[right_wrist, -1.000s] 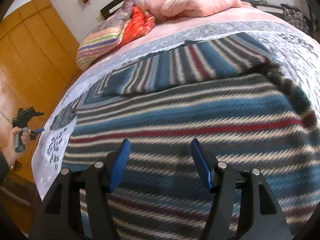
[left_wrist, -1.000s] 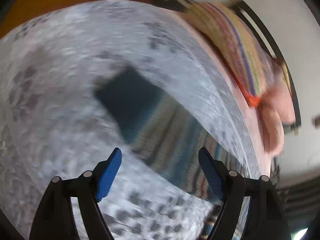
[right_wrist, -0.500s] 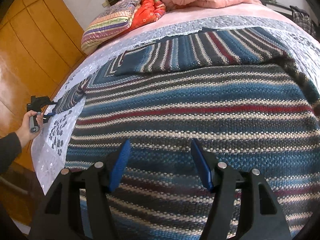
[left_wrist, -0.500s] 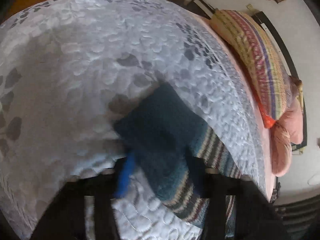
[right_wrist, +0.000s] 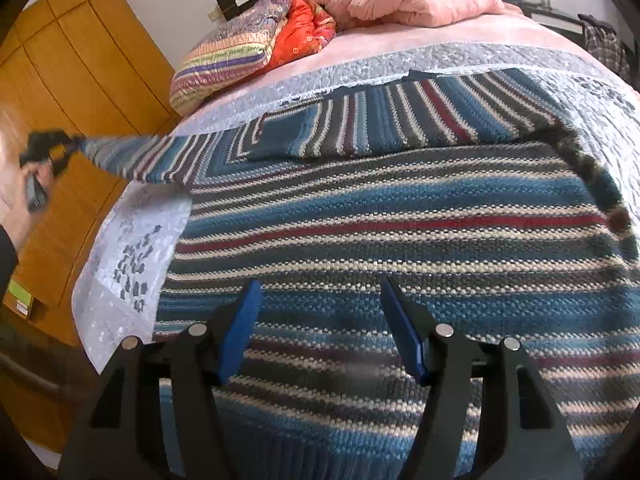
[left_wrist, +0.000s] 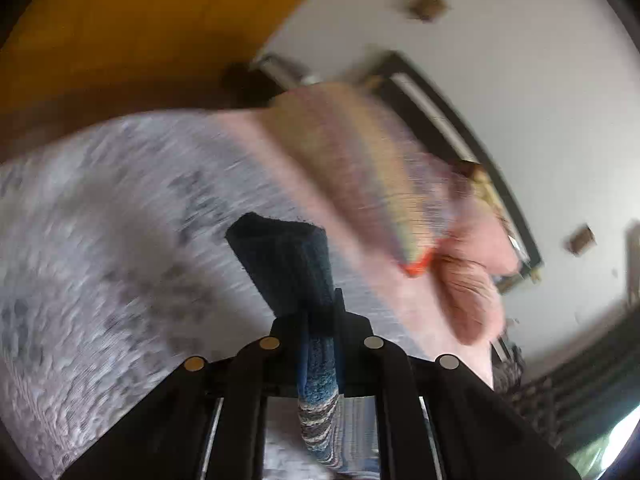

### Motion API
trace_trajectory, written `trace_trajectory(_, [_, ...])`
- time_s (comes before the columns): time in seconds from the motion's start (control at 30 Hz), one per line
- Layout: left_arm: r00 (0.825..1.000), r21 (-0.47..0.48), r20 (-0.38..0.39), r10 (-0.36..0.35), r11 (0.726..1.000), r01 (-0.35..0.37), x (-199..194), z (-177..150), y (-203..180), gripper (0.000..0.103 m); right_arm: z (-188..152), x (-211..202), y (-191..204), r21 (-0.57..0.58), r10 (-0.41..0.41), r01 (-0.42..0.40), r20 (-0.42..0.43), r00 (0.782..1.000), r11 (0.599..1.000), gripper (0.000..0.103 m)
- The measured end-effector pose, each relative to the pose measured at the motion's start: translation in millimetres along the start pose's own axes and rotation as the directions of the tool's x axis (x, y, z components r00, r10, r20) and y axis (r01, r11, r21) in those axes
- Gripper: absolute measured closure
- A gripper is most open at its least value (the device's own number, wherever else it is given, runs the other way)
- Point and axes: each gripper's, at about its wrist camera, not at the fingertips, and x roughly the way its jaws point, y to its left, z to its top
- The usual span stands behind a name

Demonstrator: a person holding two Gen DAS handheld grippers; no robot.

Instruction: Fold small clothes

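Observation:
A knitted sweater (right_wrist: pixel 400 216) with blue, grey, cream and red stripes lies spread flat on the bed. My left gripper (left_wrist: pixel 318 316) is shut on the dark blue cuff (left_wrist: pixel 286 264) of its sleeve, which sticks up between the fingers. In the right wrist view that sleeve (right_wrist: pixel 132 156) is lifted off the bed and stretched toward the left gripper (right_wrist: pixel 52 148) held in a hand. My right gripper (right_wrist: pixel 320 320) hovers open just above the sweater's body with nothing between its blue pads (right_wrist: pixel 240 328).
A grey-white patterned bedspread (right_wrist: pixel 128 256) covers the bed. A striped quilt (right_wrist: pixel 224 60), a red bundle (right_wrist: pixel 304 36) and pink bedding (right_wrist: pixel 408 0) are piled at the headboard. Wooden wardrobe doors (right_wrist: pixel 72 80) stand to the left, beyond the bed's edge.
My left gripper closed on the sleeve cuff and lifted it off the bedspread, pulling the sleeve out to the left. My right gripper stayed open and barely moved over the sweater.

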Motion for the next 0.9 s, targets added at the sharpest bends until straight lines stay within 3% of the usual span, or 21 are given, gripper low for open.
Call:
trace_trajectory(0.17, [0.993, 0.119, 0.005, -0.119, 0.986, 0.118, -19, 0, -98, 0.093, -1, -23, -3, 0.018, 0.004, -0.005, 0.025, 1.000, 1.000, 0.040])
trace_trajectory(0.43, [0.982, 0.255, -0.067, -0.176, 0.948, 0.188, 1, -47, -210, 0.093, -5, -61, -23, 0.033, -0.007, 0.005, 0.064, 0.998, 0.999, 0.040])
trace_trajectory(0.63, [0.969, 0.349, -0.170, -0.176, 0.909, 0.227, 42, -113, -279, 0.093, -16, -71, -46, 0.075, -0.019, 0.014, 0.061, 0.998, 0.997, 0.040])
trace_trajectory(0.9, [0.946, 0.456, -0.300, -0.126, 0.852, 0.258, 109, -219, -334, 0.093, -22, -70, -66, 0.130, -0.005, -0.003, 0.062, 0.998, 0.991, 0.040])
